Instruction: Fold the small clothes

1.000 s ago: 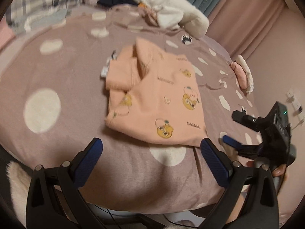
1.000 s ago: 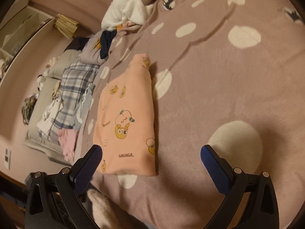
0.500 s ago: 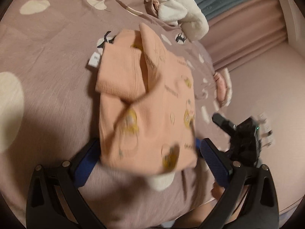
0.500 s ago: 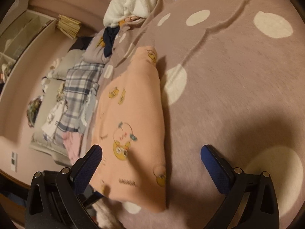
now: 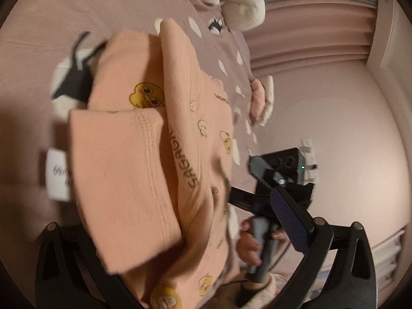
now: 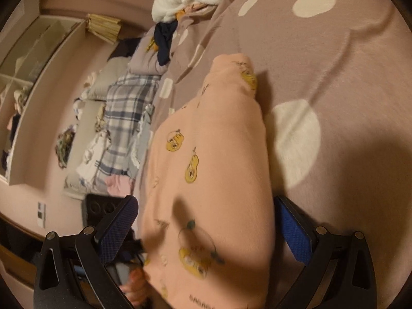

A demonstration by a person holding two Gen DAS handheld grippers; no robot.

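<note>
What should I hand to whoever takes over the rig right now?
Left gripper: jaws wide open, straddling the near edge of the peach top; no grip visible.
Right gripper: jaws open either side of the same top's near end; not clamped.
The top lies on the dotted blanket, sides and sleeve already folded in to a narrow strip.
A pile of other clothes waits at the far end of the bed.
Left: probably close on the near edge, fold it up toward the collar, then set it aside.

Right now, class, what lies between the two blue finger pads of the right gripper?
In the right wrist view, the near end of the folded peach garment fills the gap between the open right gripper pads, over the spotted blanket.
</note>
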